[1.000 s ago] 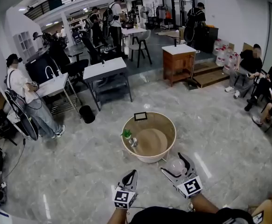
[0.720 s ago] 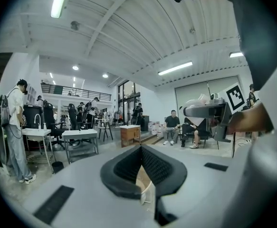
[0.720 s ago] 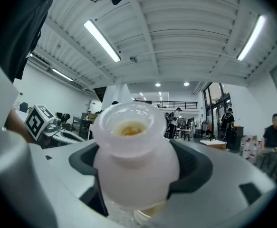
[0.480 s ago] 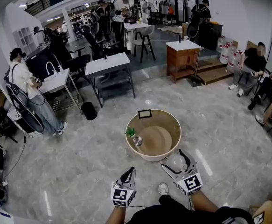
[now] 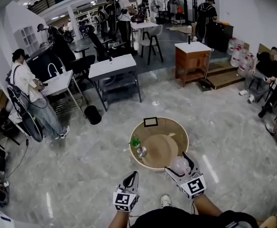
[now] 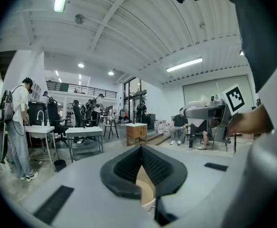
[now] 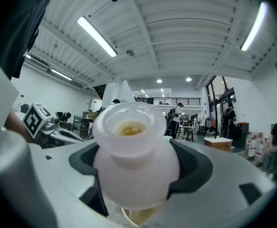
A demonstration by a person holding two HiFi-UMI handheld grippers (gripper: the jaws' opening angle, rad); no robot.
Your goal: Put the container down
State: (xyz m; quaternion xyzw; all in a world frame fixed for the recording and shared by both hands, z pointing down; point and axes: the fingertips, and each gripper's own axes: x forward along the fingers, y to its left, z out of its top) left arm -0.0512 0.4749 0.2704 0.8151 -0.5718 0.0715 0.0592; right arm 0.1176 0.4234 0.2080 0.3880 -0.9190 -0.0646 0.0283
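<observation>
A round wooden table (image 5: 172, 128) stands on the marble floor just ahead of me. My right gripper (image 5: 181, 164) is shut on a translucent white container (image 5: 179, 166), a small round jar held upright at the table's near right rim. In the right gripper view the container (image 7: 136, 158) fills the middle, open mouth up, clamped between the dark pads (image 7: 195, 167). My left gripper (image 5: 134, 175) hangs short of the table's near edge with its jaws closed and nothing in them. In the left gripper view its tips (image 6: 141, 148) meet, and the table's edge (image 6: 145, 189) shows below them.
On the table stand a small green plant (image 5: 135, 141), a glass (image 5: 141, 151) and a dark picture frame (image 5: 150, 122). A grey desk (image 5: 112, 68), a wooden cabinet (image 5: 192, 61) and a black bin (image 5: 93, 114) stand beyond. People stand at the left and sit at the right.
I have stepped toward the round table, which now lies closer under the grippers. The container has come over the table's near rim. Both grippers keep their hold and state.
</observation>
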